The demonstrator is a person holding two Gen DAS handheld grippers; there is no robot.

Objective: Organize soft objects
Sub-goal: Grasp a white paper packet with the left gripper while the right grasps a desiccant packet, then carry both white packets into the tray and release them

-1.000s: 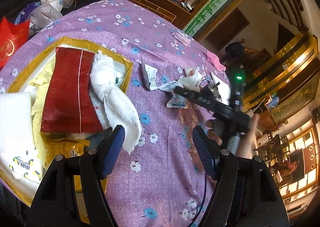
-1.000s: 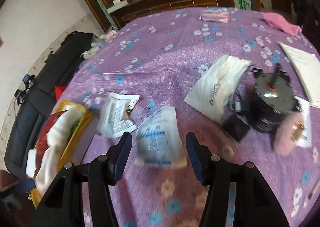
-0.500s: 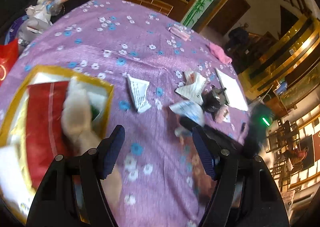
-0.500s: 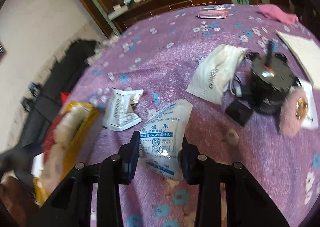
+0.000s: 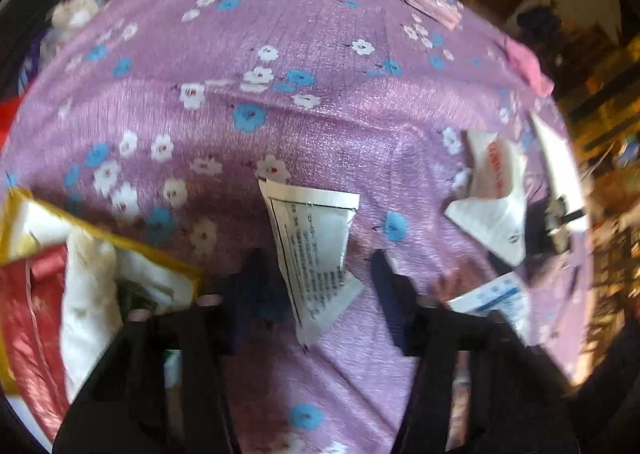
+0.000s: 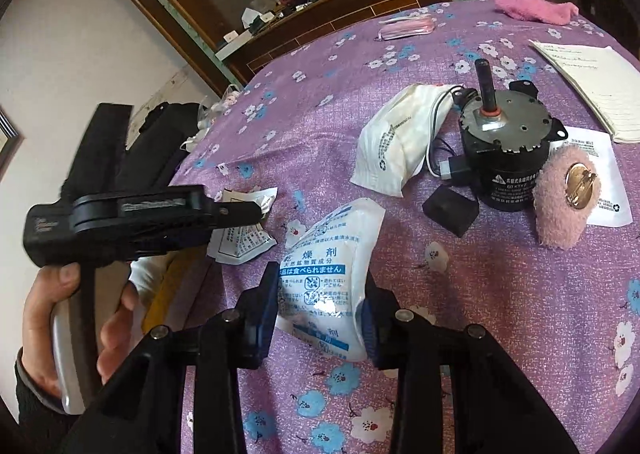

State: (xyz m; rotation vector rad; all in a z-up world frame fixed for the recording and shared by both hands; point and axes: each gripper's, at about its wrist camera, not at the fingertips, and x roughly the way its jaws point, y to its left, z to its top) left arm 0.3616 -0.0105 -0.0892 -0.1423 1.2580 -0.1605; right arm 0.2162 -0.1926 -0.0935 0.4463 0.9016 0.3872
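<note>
A table covered by a purple flowered cloth (image 6: 500,294) is seen from both wrist cameras. In the right wrist view, the right gripper (image 6: 322,312) is closed on a white desiccant sachet (image 6: 326,278) printed in blue: both blue pads are pressed against the sachet's sides, its lower half sits between the fingers and its upper part fans out beyond the tips over the cloth. In the left wrist view, which is blurred, the left gripper (image 5: 316,294) is placed over a flat white printed packet (image 5: 314,250) lying on the cloth; the jaws have just been closing, and the packet lies between the two fingers, its lower corner reaching back toward the gripper body. A gap is visible between the right-hand finger and the packet's edge, so the pads are not yet pressed on it. To the left of that gripper, a yellow-rimmed box (image 5: 100,234) holding a white towel (image 5: 86,294) and a red pouch (image 5: 32,318) is seen just beside the left finger. Beyond the sachet, in the right wrist view, a white bag (image 6: 396,146), a black motor (image 6: 508,158) and a pink fuzzy pad (image 6: 564,198) are set on the cloth, well apart from both pairs of tongs.
</note>
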